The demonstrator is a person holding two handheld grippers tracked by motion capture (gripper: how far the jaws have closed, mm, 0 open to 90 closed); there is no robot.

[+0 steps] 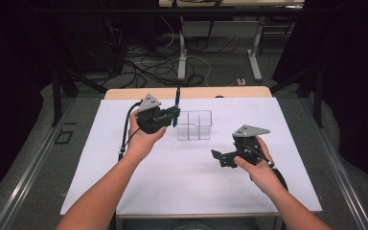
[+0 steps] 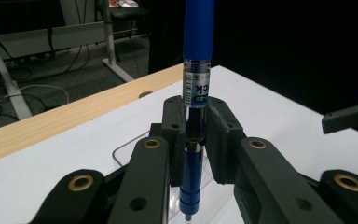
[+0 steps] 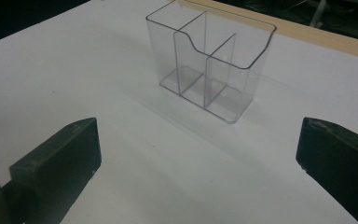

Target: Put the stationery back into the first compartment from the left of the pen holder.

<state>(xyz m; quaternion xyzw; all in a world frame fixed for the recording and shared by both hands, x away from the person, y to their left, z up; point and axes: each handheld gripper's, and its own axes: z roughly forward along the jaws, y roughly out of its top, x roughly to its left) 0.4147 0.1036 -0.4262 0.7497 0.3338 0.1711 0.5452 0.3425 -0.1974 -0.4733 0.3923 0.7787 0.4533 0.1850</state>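
My left gripper is shut on a blue pen, which stands upright between the jaws with its tip pointing down. The pen hangs just left of a clear plastic organizer with several compartments, and the organizer's rim shows behind the jaws. My right gripper stands open to the organizer's right and nearer me, above the white surface, with nothing between its wide-apart jaws. It also appears at the far right of the left gripper view.
A white sheet covers the table, with a wooden strip along the far edge. Beyond the table lie floor cables and the legs of another table. Dark curtains hang on both sides.
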